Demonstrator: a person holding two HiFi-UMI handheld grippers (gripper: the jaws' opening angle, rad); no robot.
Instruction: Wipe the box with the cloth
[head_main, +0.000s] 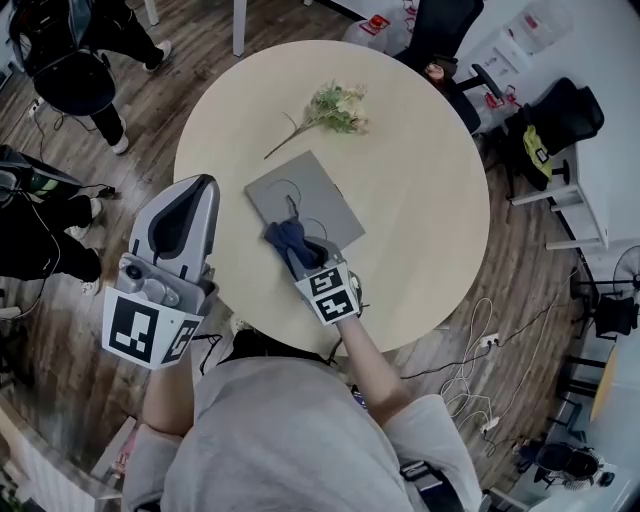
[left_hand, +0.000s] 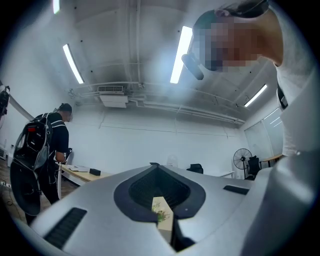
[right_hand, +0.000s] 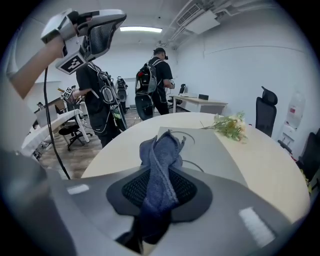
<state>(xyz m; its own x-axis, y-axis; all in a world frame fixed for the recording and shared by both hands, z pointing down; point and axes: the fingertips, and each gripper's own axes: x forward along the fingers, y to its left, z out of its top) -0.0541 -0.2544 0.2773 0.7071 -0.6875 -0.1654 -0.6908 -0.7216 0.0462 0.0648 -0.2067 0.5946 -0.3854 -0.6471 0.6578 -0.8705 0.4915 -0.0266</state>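
A round pale wooden table (head_main: 430, 200) carries a flat grey rectangular box (head_main: 318, 188) near its middle. The left gripper (head_main: 192, 200) is held up at the table's left edge, aimed toward the ceiling, its jaws pressed together on nothing. The right gripper (head_main: 303, 252) sits at the box's near corner, clamped on a crumpled dark blue cloth (head_main: 287, 238). The cloth lies on the box and hides that corner, and its tail vanishes between the jaws. A small sprig of pale flowers (head_main: 335, 108) lies beyond the box, apart from it.

We get bright light from ceiling strips (left_hand: 181, 54), flaring in the left gripper view. Shadows on the surface (head_main: 430, 210) are soft. Edges bend and darken; the cloth (right_hand: 159, 170) blurs up close.
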